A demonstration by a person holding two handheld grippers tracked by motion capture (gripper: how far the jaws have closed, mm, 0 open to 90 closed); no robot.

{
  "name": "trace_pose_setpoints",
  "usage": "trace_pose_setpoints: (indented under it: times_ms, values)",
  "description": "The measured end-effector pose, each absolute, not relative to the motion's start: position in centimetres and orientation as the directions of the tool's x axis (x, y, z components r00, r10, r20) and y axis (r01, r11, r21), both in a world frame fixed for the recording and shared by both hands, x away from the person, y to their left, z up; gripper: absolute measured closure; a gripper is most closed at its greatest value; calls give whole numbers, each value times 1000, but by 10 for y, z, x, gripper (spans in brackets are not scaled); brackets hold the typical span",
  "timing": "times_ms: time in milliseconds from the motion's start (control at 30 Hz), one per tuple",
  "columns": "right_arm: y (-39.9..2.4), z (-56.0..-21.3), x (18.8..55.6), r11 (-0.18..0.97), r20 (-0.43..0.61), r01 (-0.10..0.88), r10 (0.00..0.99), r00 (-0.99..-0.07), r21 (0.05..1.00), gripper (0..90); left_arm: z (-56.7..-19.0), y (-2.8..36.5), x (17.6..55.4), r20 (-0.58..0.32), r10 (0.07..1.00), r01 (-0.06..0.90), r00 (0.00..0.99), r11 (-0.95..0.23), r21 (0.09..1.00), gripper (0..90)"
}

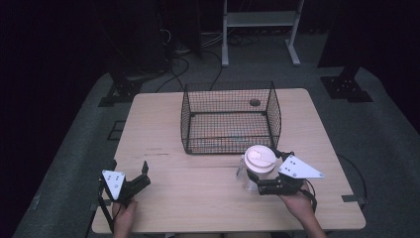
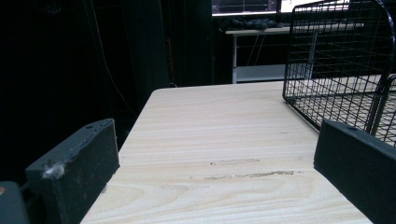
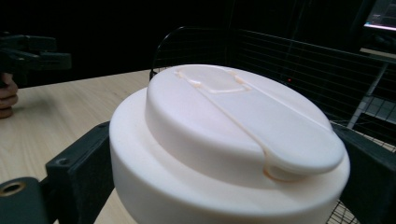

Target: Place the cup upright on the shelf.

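A white lid (image 3: pixel 233 140) of a clear jar (image 1: pixel 250 178) is seen closest, pinched between the jaws of the right claw (image 1: pixel 258 184). The wooden surface (image 1: pixel 198 198) carries a black wire basket (image 1: pixel 230 116); the jar is held just in front of the basket's near right corner. The left claw (image 1: pixel 140 179) is held well to the left of the basket, jaws spread over bare wood, nothing between them.
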State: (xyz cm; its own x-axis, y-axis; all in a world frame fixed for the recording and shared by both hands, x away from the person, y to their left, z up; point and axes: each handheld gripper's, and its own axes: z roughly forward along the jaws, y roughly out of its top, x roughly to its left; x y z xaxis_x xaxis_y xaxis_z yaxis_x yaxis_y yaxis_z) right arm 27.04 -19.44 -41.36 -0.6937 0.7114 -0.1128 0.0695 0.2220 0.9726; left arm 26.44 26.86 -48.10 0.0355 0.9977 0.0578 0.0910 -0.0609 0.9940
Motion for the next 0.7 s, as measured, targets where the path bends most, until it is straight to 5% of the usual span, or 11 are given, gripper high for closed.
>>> trace_pose_setpoints:
  times_ms: [700]
  values:
    - [-181,-350,286,209,-123,33,689,-714,977,45,-481,268,264,59,998,91,34,-62,994,0]
